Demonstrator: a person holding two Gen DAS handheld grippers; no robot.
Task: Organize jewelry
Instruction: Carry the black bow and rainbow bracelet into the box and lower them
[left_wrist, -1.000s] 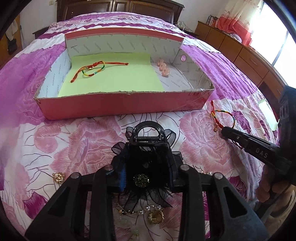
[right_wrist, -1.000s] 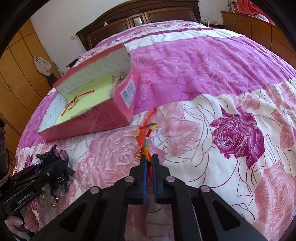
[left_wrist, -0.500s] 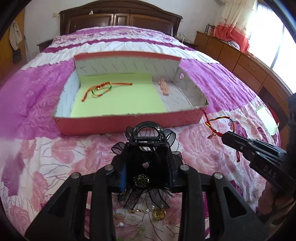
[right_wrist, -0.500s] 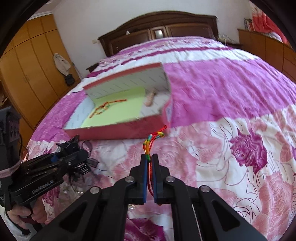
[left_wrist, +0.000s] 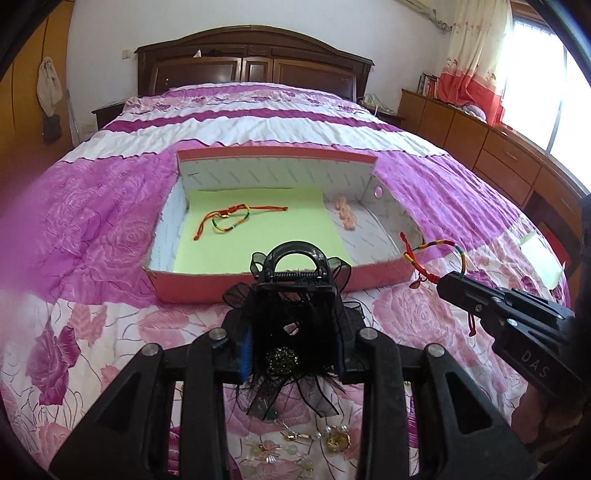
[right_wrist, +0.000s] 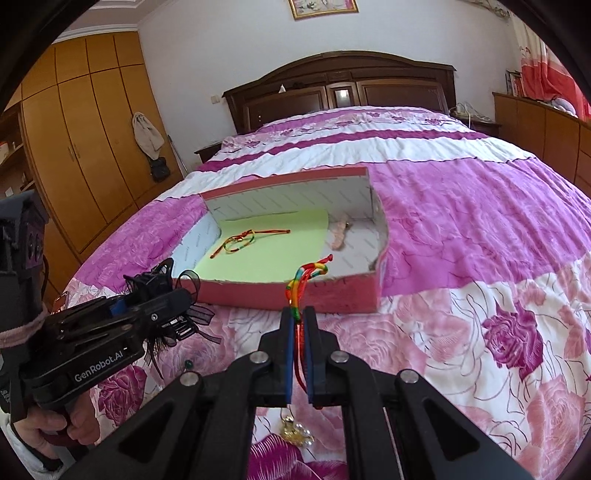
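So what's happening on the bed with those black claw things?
A person is sorting jewelry into a pink box on the bed. The left gripper is shut on a black hair clip with a lace bow, the right gripper on a multicolored braided bracelet. Both are held up just short of the box. Inside, a matching bracelet lies on green paper. More trinkets wait on the bedspread.

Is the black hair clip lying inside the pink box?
No, the black hair clip is clamped in the left tool, in front of the pink box.
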